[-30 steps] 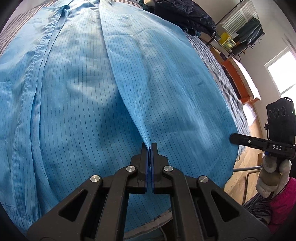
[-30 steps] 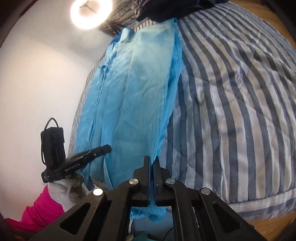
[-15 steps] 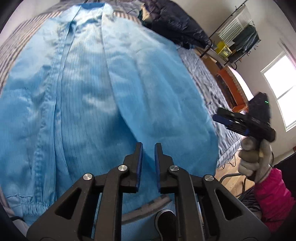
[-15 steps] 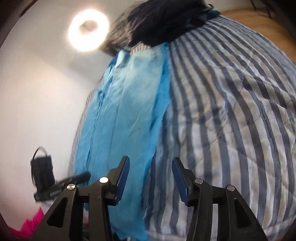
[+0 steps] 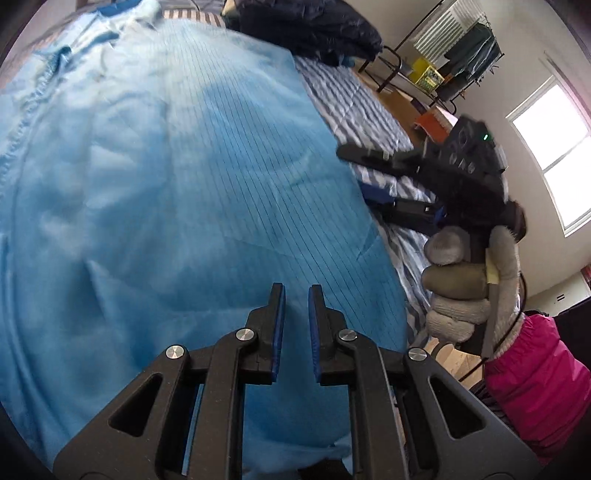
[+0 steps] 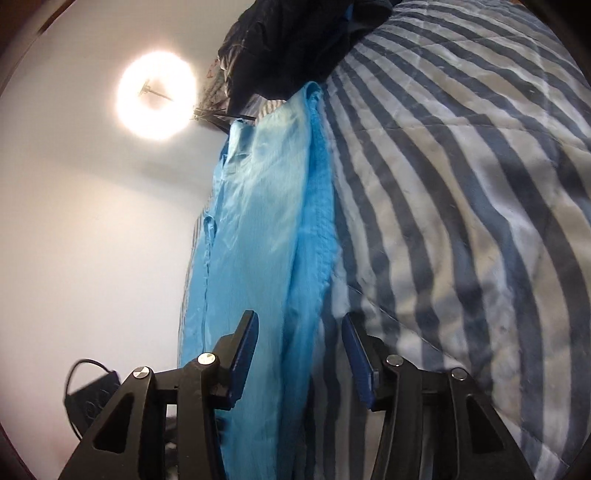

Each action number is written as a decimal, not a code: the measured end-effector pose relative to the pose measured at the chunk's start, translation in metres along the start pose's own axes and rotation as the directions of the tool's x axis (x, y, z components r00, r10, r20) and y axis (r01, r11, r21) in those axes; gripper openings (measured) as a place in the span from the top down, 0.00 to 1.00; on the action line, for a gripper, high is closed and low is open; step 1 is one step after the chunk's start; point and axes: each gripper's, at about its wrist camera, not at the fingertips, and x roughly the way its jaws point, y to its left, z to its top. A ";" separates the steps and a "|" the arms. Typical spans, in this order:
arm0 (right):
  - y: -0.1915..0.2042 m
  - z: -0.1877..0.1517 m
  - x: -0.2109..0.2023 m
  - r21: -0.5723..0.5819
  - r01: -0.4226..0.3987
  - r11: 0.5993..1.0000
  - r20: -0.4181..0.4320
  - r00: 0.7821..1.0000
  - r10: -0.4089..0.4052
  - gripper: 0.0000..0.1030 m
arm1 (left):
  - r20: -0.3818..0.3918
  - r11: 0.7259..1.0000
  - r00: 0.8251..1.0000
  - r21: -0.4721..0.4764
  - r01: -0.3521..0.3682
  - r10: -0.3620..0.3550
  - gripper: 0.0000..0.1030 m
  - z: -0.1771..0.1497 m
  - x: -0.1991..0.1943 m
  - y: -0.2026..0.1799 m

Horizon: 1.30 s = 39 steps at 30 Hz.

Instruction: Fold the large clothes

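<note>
Fabric fills the near ground: the large light-blue pinstriped garment (image 5: 177, 192) lies spread flat on the blue-and-white striped quilted bedspread (image 6: 461, 221), ready for a fold. Above it, the left gripper (image 5: 295, 291) hovers with its blue-padded jaws slightly parted and nothing between them. The right gripper (image 6: 299, 325), held by a grey-gloved hand (image 5: 458, 288), has its jaws spread wider over the garment's right edge, pads clear of the cloth, probably lining up for a fresh grab. Beyond the garment's collar end sits a dark heaped jacket (image 5: 306, 26).
</note>
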 end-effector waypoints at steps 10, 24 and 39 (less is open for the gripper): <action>0.041 0.008 0.021 -0.135 0.068 0.989 -0.011 0.997 -0.070 0.78 | 0.000 0.999 1.000 0.044 -0.016 0.017 0.91 -0.012 0.008 -0.005; 0.122 0.001 0.054 -0.354 0.420 0.836 0.095 0.905 -0.414 1.00 | 0.132 0.998 0.990 -0.029 -0.050 0.053 0.91 -0.036 -0.090 0.030; 0.198 -0.029 0.090 -0.539 0.476 0.695 0.149 0.866 -0.477 1.00 | 0.183 0.993 0.982 -0.118 -0.024 0.046 0.91 -0.070 -0.141 0.076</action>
